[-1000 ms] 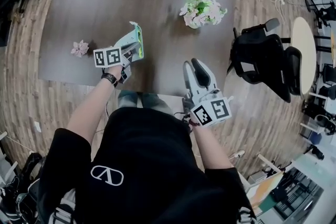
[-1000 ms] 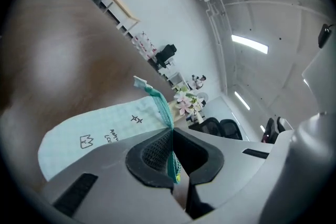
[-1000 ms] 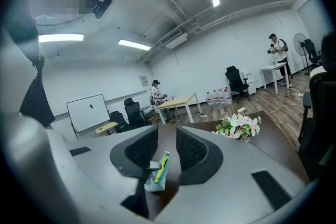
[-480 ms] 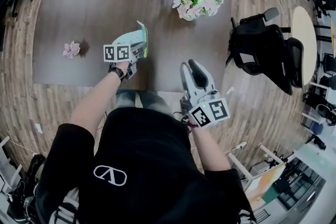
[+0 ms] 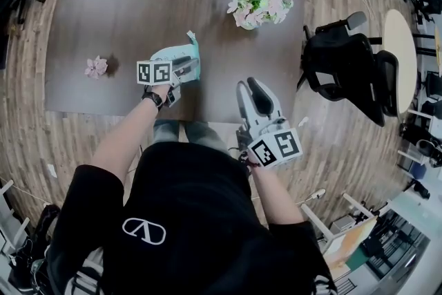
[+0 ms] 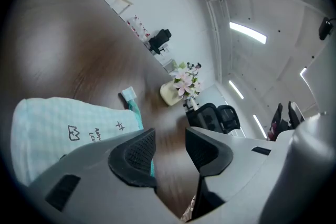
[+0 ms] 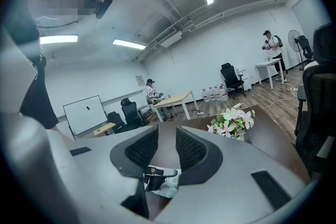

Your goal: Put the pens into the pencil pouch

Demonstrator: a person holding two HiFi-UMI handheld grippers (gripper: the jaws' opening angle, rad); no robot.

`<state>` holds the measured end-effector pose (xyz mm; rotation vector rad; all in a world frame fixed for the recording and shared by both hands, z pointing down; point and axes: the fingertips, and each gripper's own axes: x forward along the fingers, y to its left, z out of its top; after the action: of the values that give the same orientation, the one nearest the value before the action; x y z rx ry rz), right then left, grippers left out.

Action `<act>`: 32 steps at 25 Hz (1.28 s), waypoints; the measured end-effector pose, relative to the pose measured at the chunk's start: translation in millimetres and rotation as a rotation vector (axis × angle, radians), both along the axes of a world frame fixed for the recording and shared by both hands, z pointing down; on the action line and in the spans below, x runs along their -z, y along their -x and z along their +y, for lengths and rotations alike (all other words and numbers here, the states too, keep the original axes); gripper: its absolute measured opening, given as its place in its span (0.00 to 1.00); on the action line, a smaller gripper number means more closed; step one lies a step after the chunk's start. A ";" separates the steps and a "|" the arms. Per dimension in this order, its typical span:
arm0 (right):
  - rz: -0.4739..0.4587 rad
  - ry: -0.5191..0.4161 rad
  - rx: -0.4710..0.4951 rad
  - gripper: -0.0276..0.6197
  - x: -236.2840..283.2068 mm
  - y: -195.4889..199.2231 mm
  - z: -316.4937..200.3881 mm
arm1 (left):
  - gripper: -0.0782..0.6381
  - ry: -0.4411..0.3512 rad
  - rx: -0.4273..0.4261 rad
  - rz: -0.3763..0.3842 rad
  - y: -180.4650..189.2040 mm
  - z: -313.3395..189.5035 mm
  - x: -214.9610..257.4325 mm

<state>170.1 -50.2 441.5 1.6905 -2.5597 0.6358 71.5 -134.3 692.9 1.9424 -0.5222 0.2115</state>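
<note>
The tabletop [image 5: 124,3], dark wood grain, lies wide and bare ahead of both sets of jaws and to their left. Its near edge passes under the right gripper [image 7: 165,136]. A black chair [image 5: 345,72] stands off the right edge, well apart from the right jaws.

The pouch [image 6: 58,123], pale teal check, lies flat on the tabletop just left of the left gripper [image 6: 169,136]. Its right edge runs under the left jaw and its pull tab points ahead. It bears a small drawn crown, two sparkles and two lines of handwriting too small to read.

The left jaws have just been opening and stand partly apart with nothing between them. The right jaws stand a little apart, pads on nothing. Low in that gap shows a black-and-white printed scrap, unreadable.

A vase of flowers [image 5: 258,2] stands far ahead of the right jaws. A loose pink bloom [image 5: 95,66] lies well left of the left jaws.
</note>
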 end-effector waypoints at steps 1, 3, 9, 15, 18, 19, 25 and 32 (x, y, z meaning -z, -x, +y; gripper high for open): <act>-0.001 -0.006 0.004 0.20 2.0 1.1 -0.4 | 0.33 -0.014 0.000 0.011 1.5 0.7 9.0; -0.002 -0.017 0.014 0.20 6.1 3.6 -1.7 | 0.33 -0.059 0.004 0.026 7.2 0.6 31.8; -0.012 -0.060 0.058 0.20 18.6 18.6 -11.8 | 0.32 -0.281 0.018 0.090 33.3 1.7 136.8; -0.017 -0.118 0.122 0.20 41.6 39.9 -22.1 | 0.32 -0.524 0.098 0.114 77.6 10.2 248.0; -0.021 -0.147 0.149 0.20 54.5 50.4 -23.2 | 0.32 -0.638 0.129 0.109 97.1 20.6 295.6; -0.022 -0.155 0.157 0.20 58.2 53.4 -22.7 | 0.32 -0.678 0.138 0.102 102.7 24.9 309.2; -0.013 -0.207 0.198 0.20 80.7 68.7 -19.2 | 0.24 -0.863 0.187 0.101 127.7 52.8 372.9; 0.010 -0.275 0.233 0.19 105.7 87.0 -12.8 | 0.12 -1.069 0.221 0.032 136.3 74.0 413.1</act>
<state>83.1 -62.9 335.7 1.4134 -2.8864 0.2731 -64.8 -60.4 279.8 2.8695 -0.9411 -0.3147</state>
